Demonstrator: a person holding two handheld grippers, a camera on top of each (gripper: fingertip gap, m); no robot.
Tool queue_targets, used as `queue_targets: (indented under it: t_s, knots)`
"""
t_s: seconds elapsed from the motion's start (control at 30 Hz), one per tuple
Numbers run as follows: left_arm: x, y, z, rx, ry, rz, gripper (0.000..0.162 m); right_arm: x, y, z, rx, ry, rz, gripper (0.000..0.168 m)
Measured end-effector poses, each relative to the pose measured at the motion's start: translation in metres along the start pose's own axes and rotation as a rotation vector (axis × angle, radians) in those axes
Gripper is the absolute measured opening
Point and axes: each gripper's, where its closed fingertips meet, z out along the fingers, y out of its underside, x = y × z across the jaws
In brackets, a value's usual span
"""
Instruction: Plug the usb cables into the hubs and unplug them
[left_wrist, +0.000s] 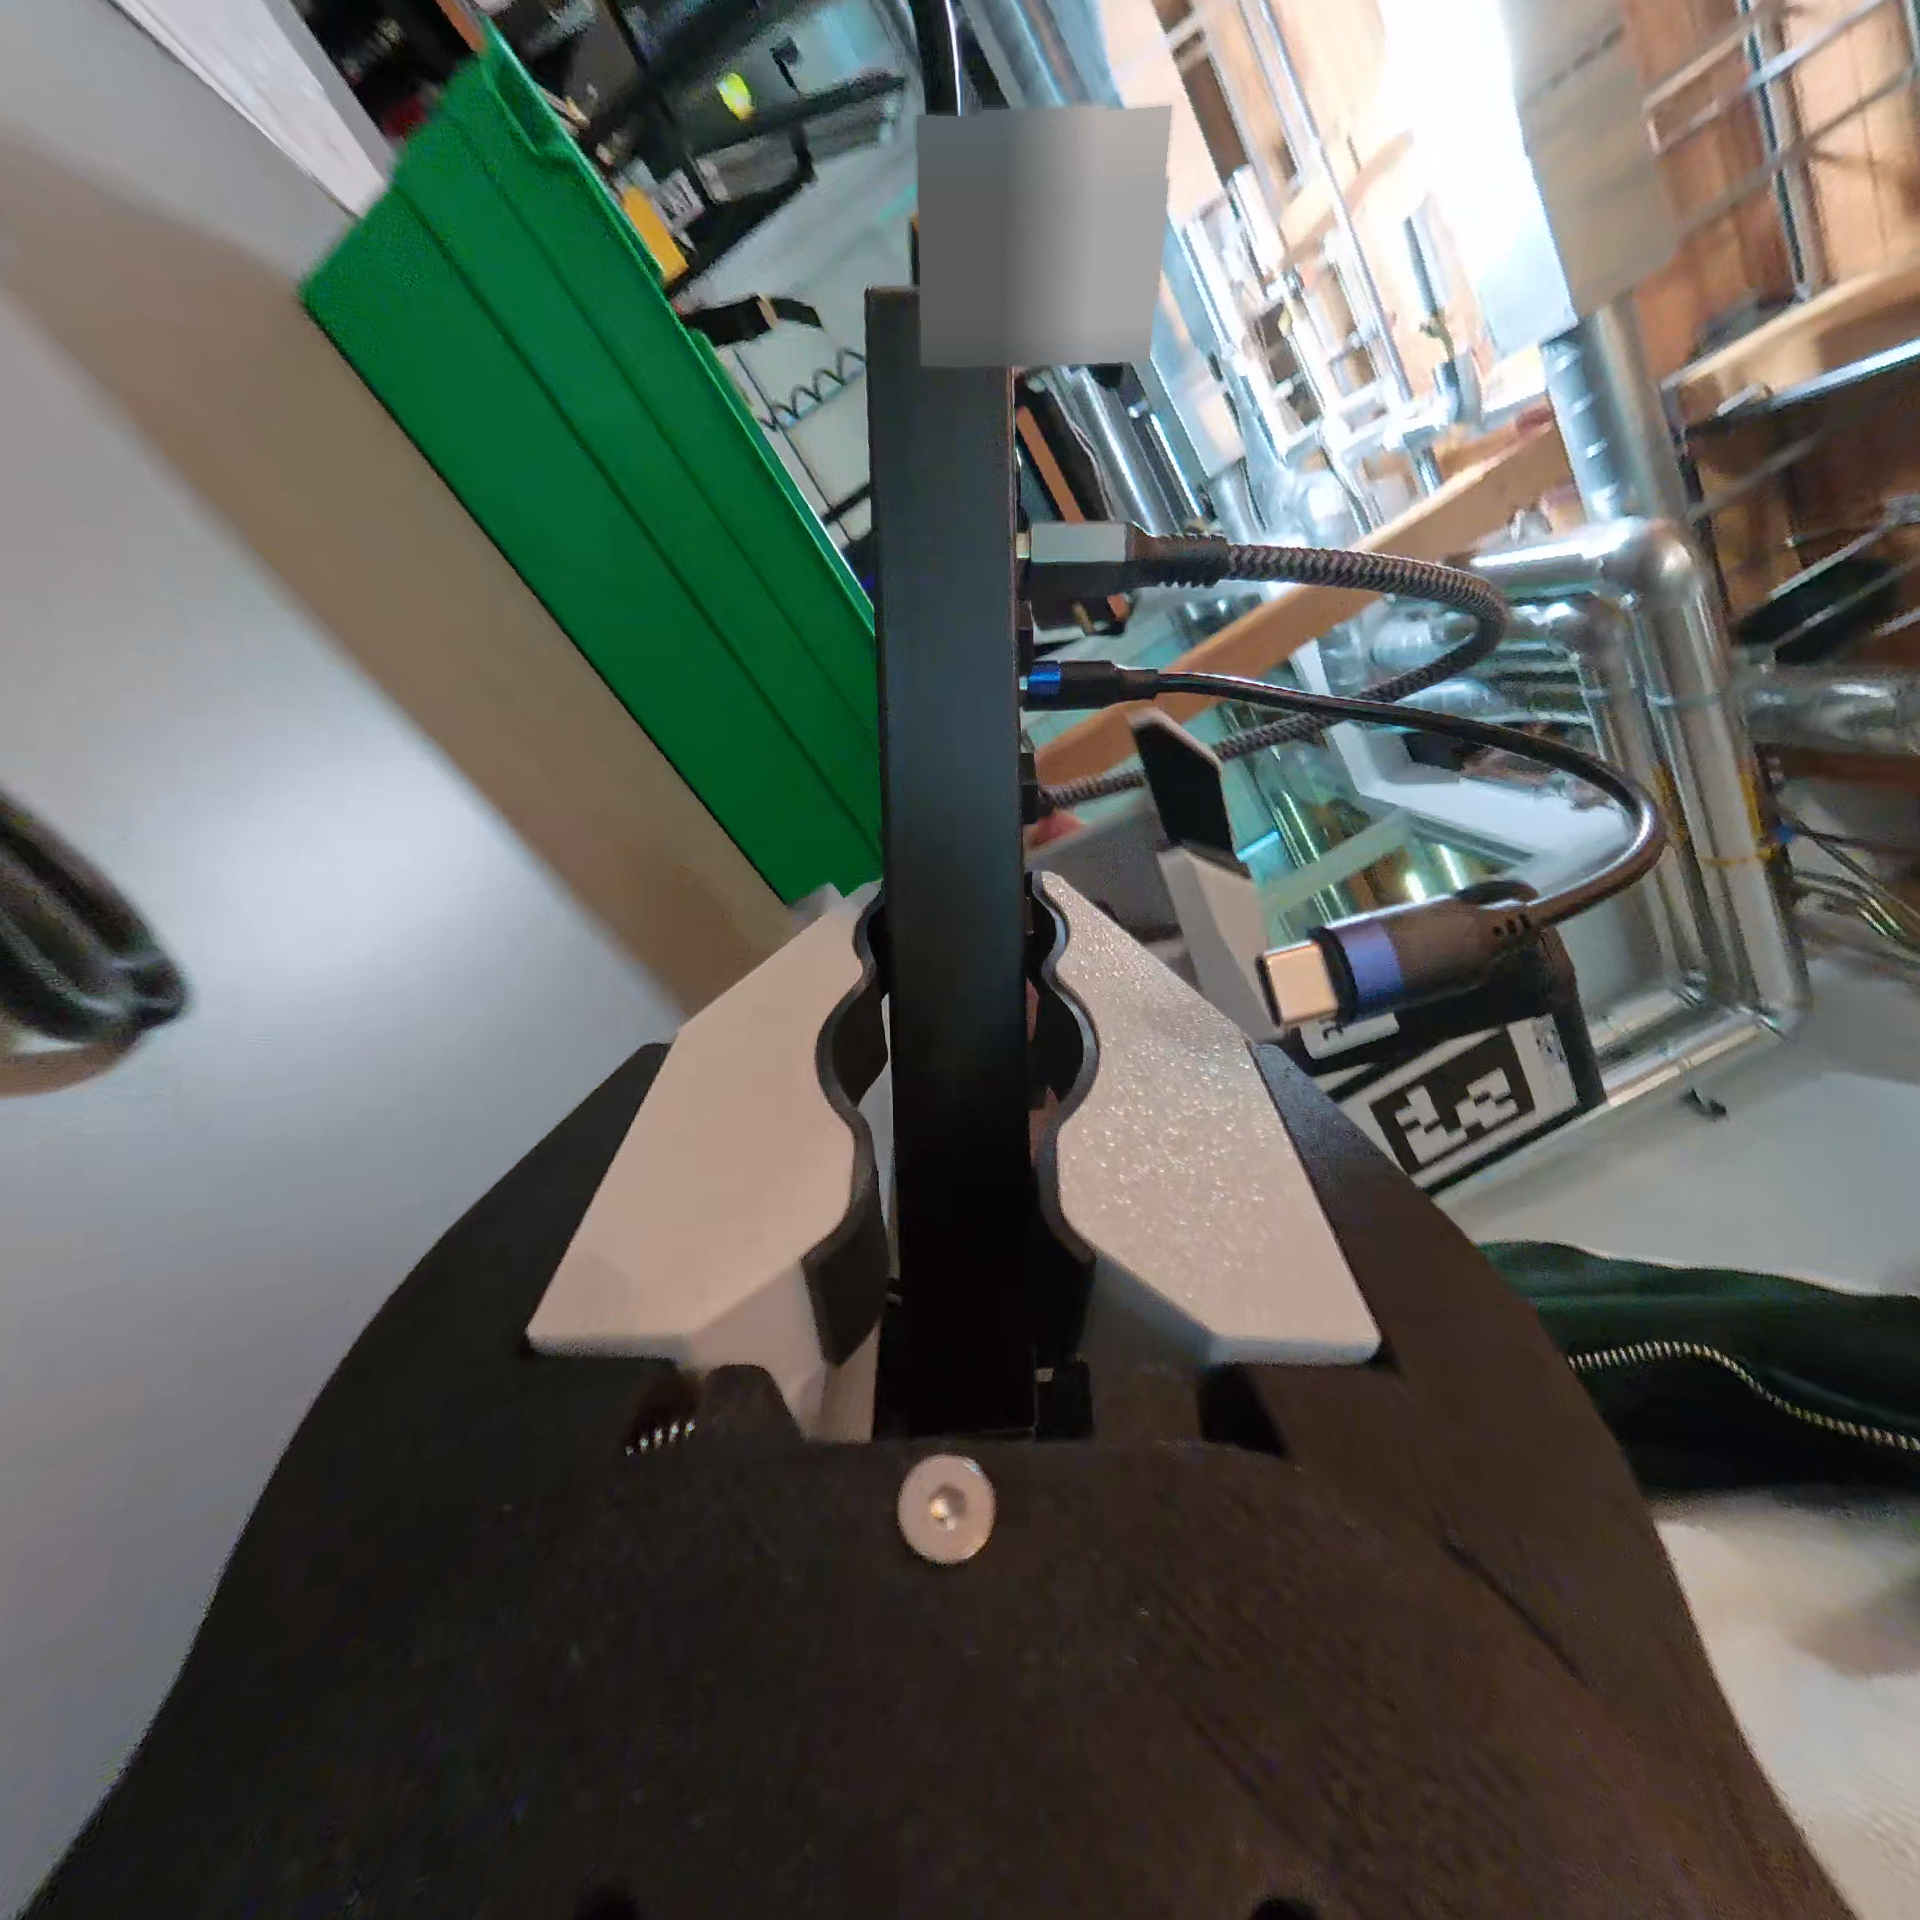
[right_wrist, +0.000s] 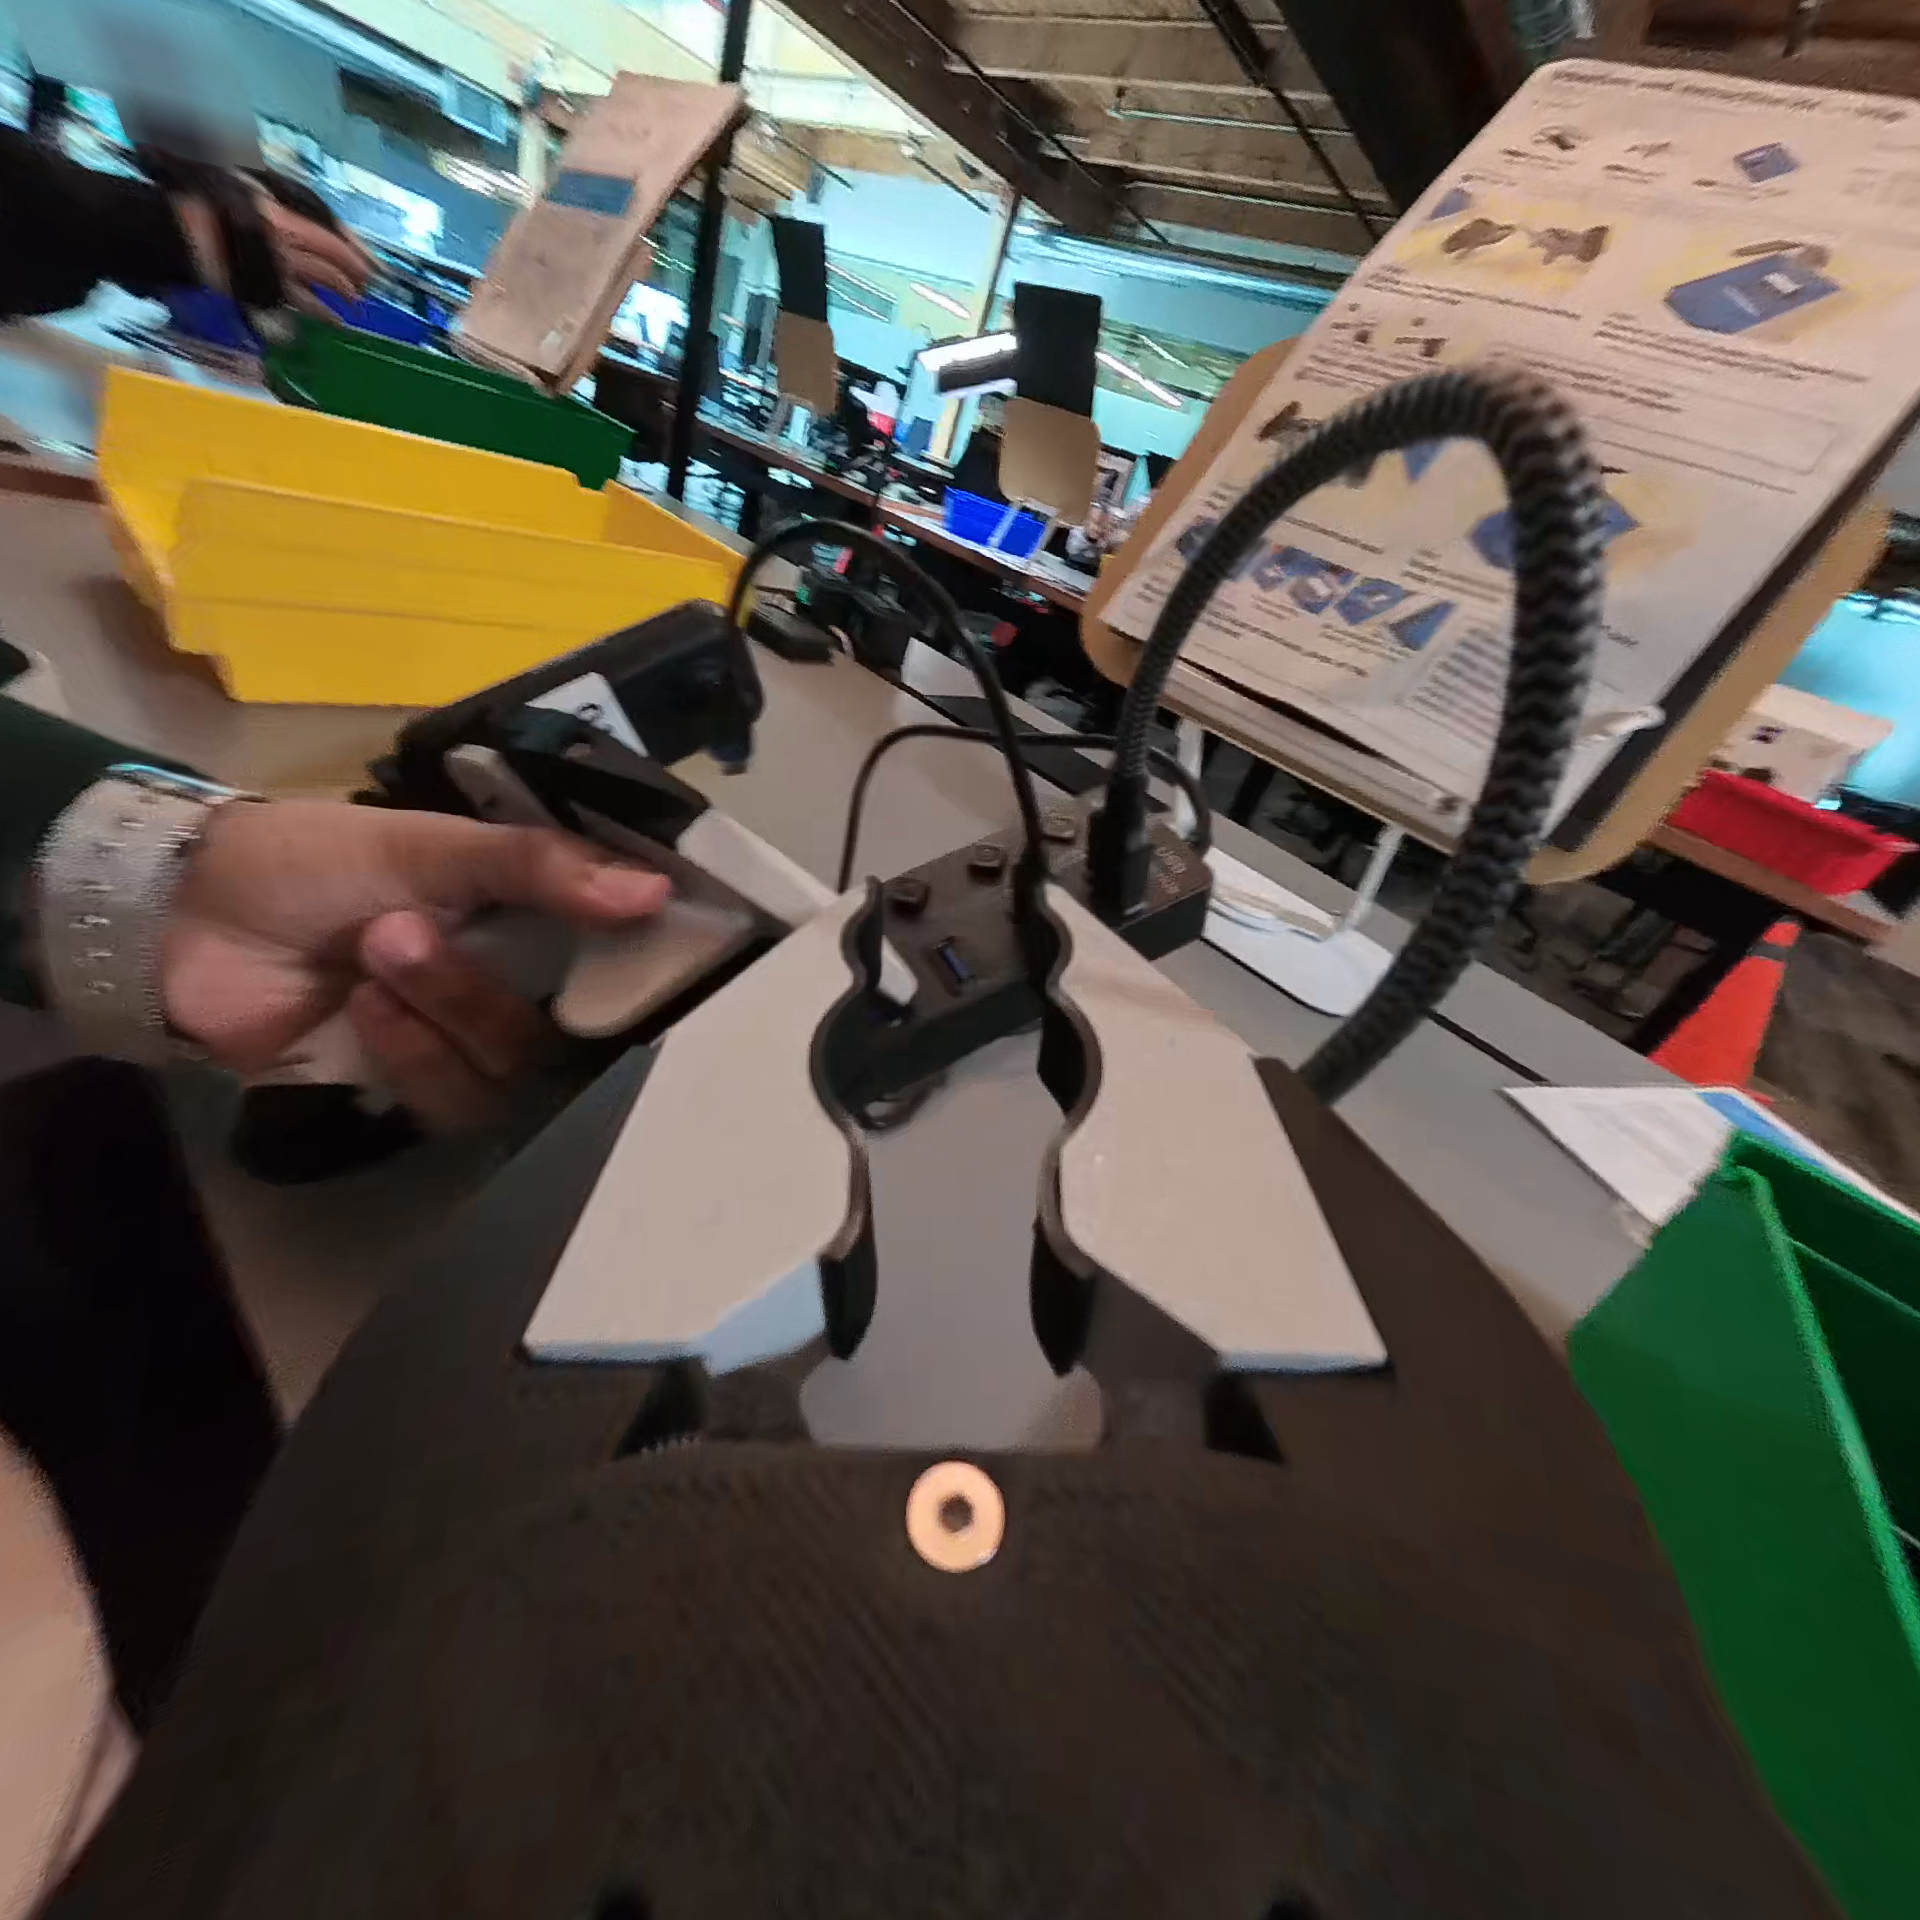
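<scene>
USB hub — a long, slim black rectangular bar (left_wrist: 945, 727) — stands clamped between the two grey fingers of the left gripper (left_wrist: 954, 1049), whose jaws are closed against its flat sides. In the left wrist view the bar runs straight up and away from the gripper body. Three cables leave its right-hand face:

1. Nearest the fingers, a grey braided lead (left_wrist: 1164, 764) enters a low port.
2. Above it, a thin black cable with a blue metallic collar (left_wrist: 1351, 717) is plugged in; it arcs out and down, and its free silver USB-C plug (left_wrist: 1340, 977) hangs in the air, apart from the hub.
3. Highest, a thick grey-and-black braided cable with a silver plug (left_wrist: 1299, 577) is seated in a port.

Behind the hub lie stacked green plastic bins (left_wrist: 582, 499) on a white table (left_wrist: 312, 831).

In the right wrist view the right gripper (right_wrist: 954, 1060) holds nothing — its jaws stand partly open, with grey table (right_wrist: 1455, 1122) showing between them. Just past its fingertips lies the hub (right_wrist: 997, 935). The thick braided cable (right_wrist: 1517, 665) loops high above it. A person's hand (right_wrist: 343, 935) grips the left gripper at the left. Yellow plastic bins (right_wrist: 395, 582) sit farther back.
</scene>
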Motion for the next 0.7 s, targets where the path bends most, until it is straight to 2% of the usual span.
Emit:
queue_targets:
  t_s: [0.17,0.27,0.4,0.5,0.57,0.7]
  knots:
    - [0.013,0.02,0.009,-0.102,0.046,0.067,0.021,0.006,0.007,0.0,-0.039,0.026,-0.006,0.026]
    - [0.012,0.024,0.009,-0.136,0.032,0.134,0.021,0.008,0.007,-0.002,-0.051,0.037,-0.034,0.009]
    - [0.011,0.018,0.01,-0.096,0.02,0.074,0.02,0.008,0.005,-0.003,-0.061,0.016,-0.009,0.009]
    - [0.017,0.018,0.013,-0.079,0.024,0.043,0.021,0.01,0.0,-0.005,-0.055,0.067,-0.125,0.008]
    - [0.021,0.018,0.012,-0.089,0.029,0.068,0.021,0.009,-0.006,-0.008,-0.044,0.091,-0.202,0.007]
    - [0.023,0.017,0.013,-0.105,0.007,0.098,0.021,0.01,-0.009,-0.01,-0.037,0.068,-0.169,0.007]
